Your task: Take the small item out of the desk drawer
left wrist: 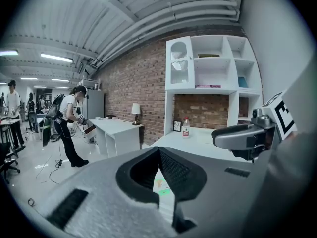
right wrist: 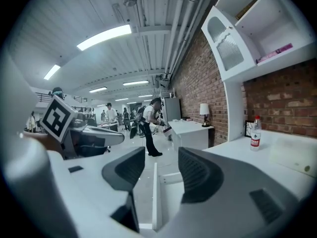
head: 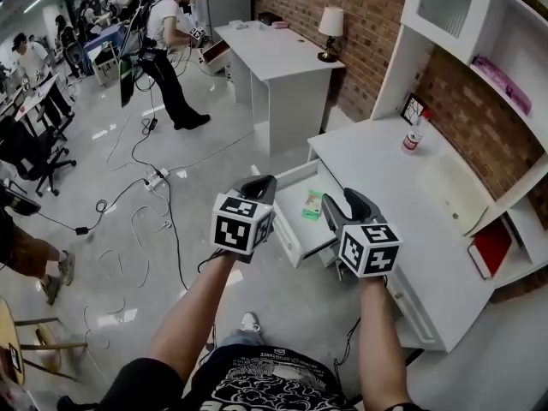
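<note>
- Small item (head: pixel 312 205), a green packet, lies inside the open drawer (head: pixel 289 232), near the middle of the head view.
- The drawer is pulled out of the white desk (head: pixel 385 174), which fills the right side of the frame.
- The left gripper (head: pixel 264 182) is just left of the item, over the drawer's edge. Its jaw tips are pressed together with nothing held.
- The right gripper (head: pixel 344 205) is just right of the item. Its jaws are apart and nothing sits between them.
- A bottle (head: pixel 413 135) stands on the desk, upper right.
- A lamp (head: pixel 330 28) stands on another white table (head: pixel 274 54), at the top.
</note>
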### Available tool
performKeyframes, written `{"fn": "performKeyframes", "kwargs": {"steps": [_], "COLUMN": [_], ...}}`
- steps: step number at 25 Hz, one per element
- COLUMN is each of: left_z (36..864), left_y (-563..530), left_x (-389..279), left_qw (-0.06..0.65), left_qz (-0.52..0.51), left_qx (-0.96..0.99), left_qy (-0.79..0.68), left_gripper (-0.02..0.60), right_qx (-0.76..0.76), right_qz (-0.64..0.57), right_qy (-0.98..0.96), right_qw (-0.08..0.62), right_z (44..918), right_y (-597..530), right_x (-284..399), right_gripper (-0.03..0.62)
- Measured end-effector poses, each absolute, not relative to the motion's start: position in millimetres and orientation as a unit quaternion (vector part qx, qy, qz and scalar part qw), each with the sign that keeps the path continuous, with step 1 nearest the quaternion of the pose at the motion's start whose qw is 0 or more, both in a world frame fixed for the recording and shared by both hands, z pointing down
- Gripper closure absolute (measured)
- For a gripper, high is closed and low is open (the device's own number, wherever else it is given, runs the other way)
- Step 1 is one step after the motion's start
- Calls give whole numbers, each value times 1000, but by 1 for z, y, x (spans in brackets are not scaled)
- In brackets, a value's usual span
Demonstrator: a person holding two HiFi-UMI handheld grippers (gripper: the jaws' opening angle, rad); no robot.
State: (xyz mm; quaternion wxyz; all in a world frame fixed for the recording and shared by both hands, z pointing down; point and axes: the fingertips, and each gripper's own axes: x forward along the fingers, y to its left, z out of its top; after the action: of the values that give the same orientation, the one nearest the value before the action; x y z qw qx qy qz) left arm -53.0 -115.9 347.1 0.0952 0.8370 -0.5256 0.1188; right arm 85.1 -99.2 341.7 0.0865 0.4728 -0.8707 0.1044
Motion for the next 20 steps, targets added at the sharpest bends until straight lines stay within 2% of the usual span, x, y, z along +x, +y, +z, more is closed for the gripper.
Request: {"fn": "performKeyframes", "kwargs": {"steps": [10, 20], "left_z": [358, 380], "left_y": [-174, -210], "left_x": [-89, -95], "left_qw": [103, 123], "left_qz": [125, 111], "left_qx": [860, 877], "left_qy": [-484, -450], "left_gripper": [581, 581], "right_qx": [509, 542], "right_qz": [129, 150], "right_qy": [-846, -819], "right_qw": [93, 116], "right_z": [356, 382], "right_y": [-144, -164], "right_x": [47, 42], "right_gripper": [329, 296]}}
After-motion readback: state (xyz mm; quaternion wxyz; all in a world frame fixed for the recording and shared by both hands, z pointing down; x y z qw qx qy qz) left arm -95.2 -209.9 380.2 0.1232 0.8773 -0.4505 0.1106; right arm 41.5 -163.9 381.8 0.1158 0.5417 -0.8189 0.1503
